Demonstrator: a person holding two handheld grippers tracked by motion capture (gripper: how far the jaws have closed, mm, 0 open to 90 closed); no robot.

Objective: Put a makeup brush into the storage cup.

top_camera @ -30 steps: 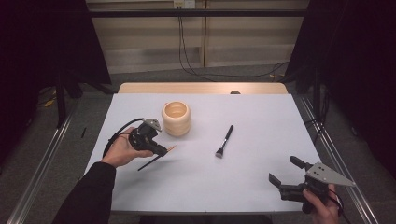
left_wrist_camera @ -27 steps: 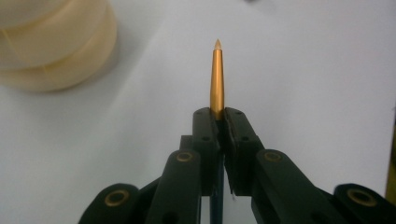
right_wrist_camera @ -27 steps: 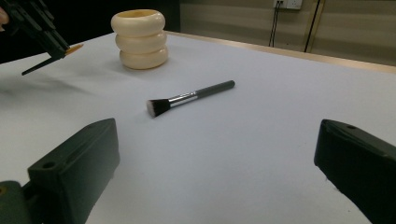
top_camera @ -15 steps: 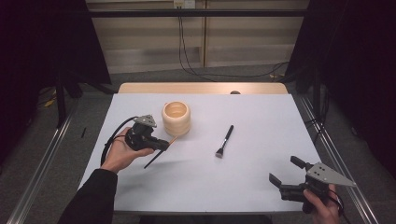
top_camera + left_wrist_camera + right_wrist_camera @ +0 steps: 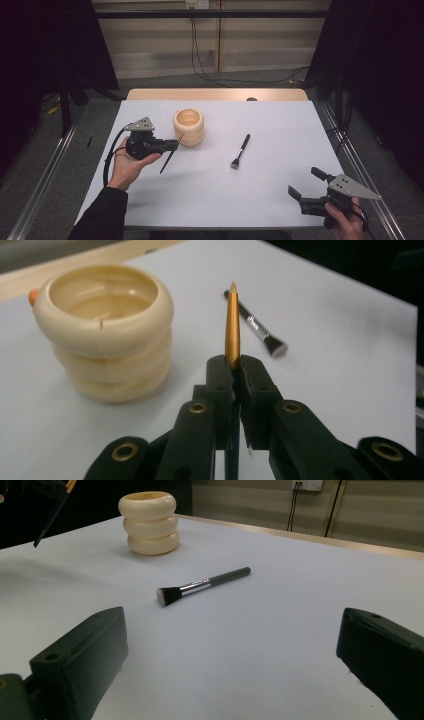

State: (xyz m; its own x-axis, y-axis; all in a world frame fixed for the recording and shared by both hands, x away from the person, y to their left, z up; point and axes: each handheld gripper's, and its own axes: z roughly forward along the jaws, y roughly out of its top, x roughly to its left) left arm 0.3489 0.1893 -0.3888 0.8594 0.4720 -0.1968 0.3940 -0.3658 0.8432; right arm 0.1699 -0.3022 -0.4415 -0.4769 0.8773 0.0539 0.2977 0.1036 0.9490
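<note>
From the high view, a thin pencil-like stick is seen clamped in the left gripper, its long axis slanting down toward the table below the jaws and its upper tip rising just beside the cream holder. The holder stands right beyond the jaws, near enough that the left hand is plainly the closer one; the right gripper is held well apart at the table's near right corner, jaws spread wide and empty. A makeup brush lies flat between the two grippers.

In the left gripper view, the black jaws are shown pressed together on the stick, whose glossy golden-orange shaft tapers to a point straight ahead of them. The holder, up and to the left of the jaws, is shaped like three stacked rounded rings, smooth and matte, with an open mouth.

In the right gripper view, the brush is seen ahead between the parted jaws, dark slim handle, shiny metal collar, flat bristles nearest. The holder stands farther off, at left.
</note>
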